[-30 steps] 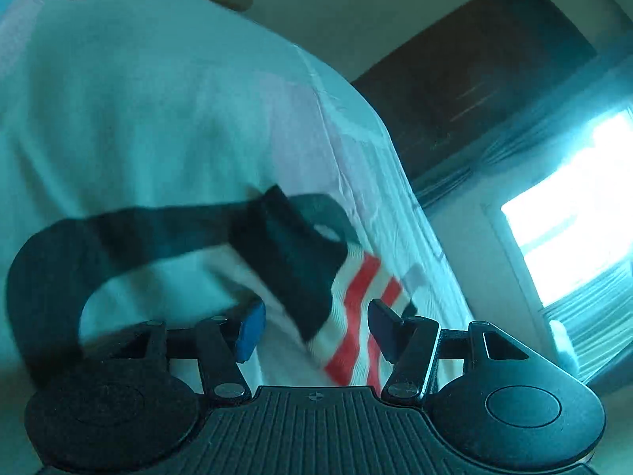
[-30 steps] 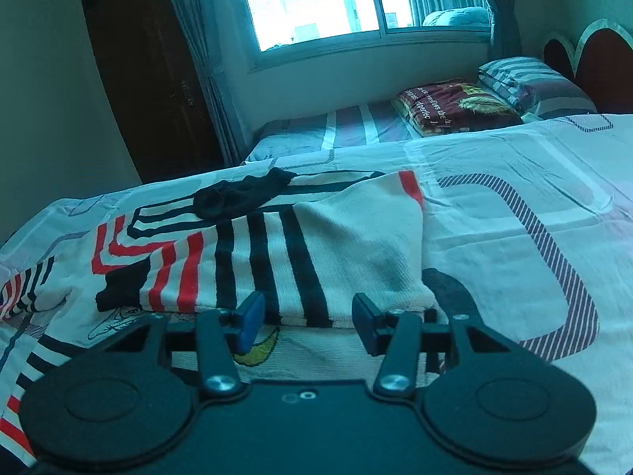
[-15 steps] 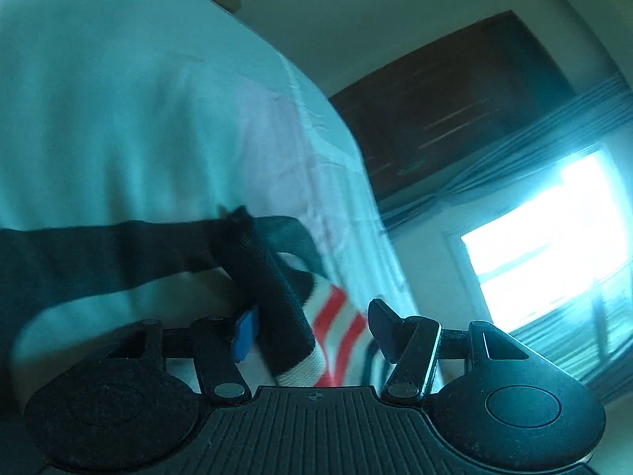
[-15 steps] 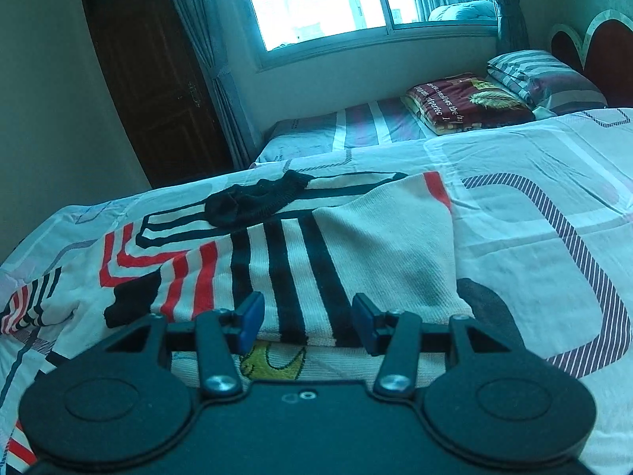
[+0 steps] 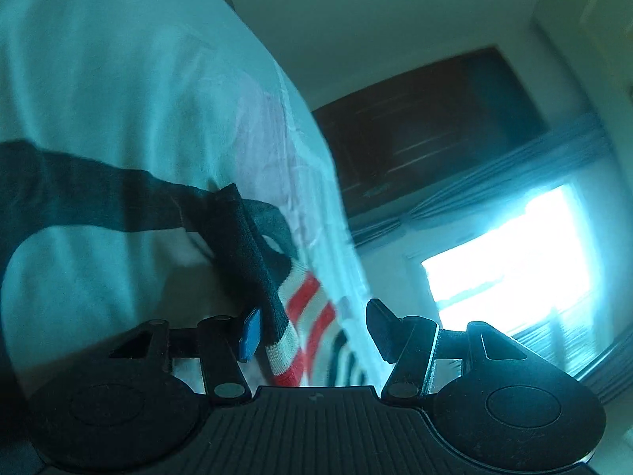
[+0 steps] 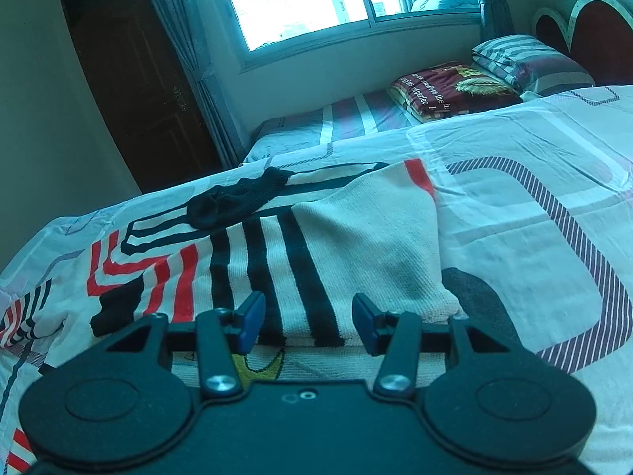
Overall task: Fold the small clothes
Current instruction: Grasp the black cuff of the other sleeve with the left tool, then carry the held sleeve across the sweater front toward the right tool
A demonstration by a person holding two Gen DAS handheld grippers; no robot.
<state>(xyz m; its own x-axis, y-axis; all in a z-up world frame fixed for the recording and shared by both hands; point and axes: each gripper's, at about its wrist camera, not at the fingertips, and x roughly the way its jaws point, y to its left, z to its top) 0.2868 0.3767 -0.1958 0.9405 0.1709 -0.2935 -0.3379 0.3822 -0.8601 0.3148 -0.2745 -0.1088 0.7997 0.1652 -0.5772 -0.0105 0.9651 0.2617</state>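
Left gripper (image 5: 312,330): fingers stand apart and have just been closing in a little. A dark sleeve edge with a cream-and-red cuff, part of the striped knit garment (image 5: 277,277), hangs between them, lying against the blue pad of the left finger (image 5: 250,334). The right finger (image 5: 379,330) stands clear of the cloth with a gap showing, so no clench on it; fingers released. The view is tilted and blurred; behind the cloth lies the pale bedsheet (image 5: 118,99), and off to the right a dark wardrobe (image 5: 435,126) and a bright window (image 5: 510,253). Right gripper (image 6: 306,322): fingers parted, nothing pressed between the pads. The garment (image 6: 356,245) lies flat on the bed, cream with black stripes in the middle and red stripes toward the left; its near folded edge runs just beyond and between both fingertips, a black stripe behind the left finger (image 6: 249,322). Whether the tips touch the cloth I cannot tell. A small black sock (image 6: 237,200) lies bunched at the garment's far left edge, well apart from the fingers. Patterned bedsheet (image 6: 534,217) spreads to the right. Beyond, a second bed (image 6: 348,114) under the window carries a folded maroon blanket (image 6: 451,87) and a striped pillow (image 6: 526,61).
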